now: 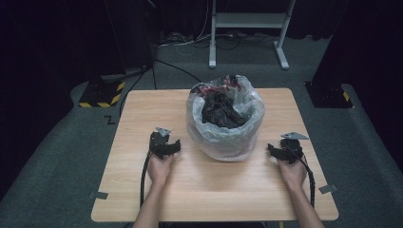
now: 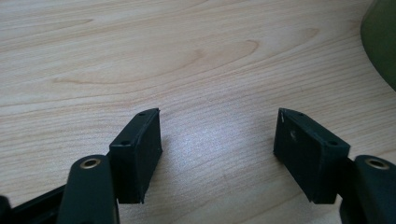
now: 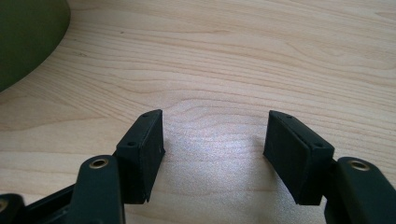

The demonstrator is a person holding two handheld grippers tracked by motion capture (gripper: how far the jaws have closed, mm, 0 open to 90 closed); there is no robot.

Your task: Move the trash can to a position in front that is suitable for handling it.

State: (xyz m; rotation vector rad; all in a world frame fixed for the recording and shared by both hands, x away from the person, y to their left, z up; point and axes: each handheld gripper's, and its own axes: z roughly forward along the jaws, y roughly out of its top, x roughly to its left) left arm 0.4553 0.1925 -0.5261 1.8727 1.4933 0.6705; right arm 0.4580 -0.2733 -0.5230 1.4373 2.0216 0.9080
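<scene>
A round bin lined with a clear plastic bag [image 1: 225, 124] stands at the middle of the wooden table [image 1: 142, 109], with dark crumpled stuff [image 1: 219, 111] inside. My left gripper [image 1: 165, 144] rests on the table just left of the bin, held by a hand. To the bin's right lies my right gripper [image 1: 284, 150], also in a hand. In the left gripper view my left gripper [image 2: 217, 128] is open over bare wood, and the bin's green wall [image 2: 380, 39] shows at the right edge. In the right gripper view my right gripper [image 3: 215, 128] is open too, with the green wall [image 3: 28, 37] at upper left.
The table's front half between the two forearms is bare wood. Pieces of grey tape [image 1: 328, 188] sit near the front corners. Beyond the table are a white stand [image 1: 247, 28], floor cables [image 1: 176, 66] and a yellow-and-black striped base [image 1: 101, 92].
</scene>
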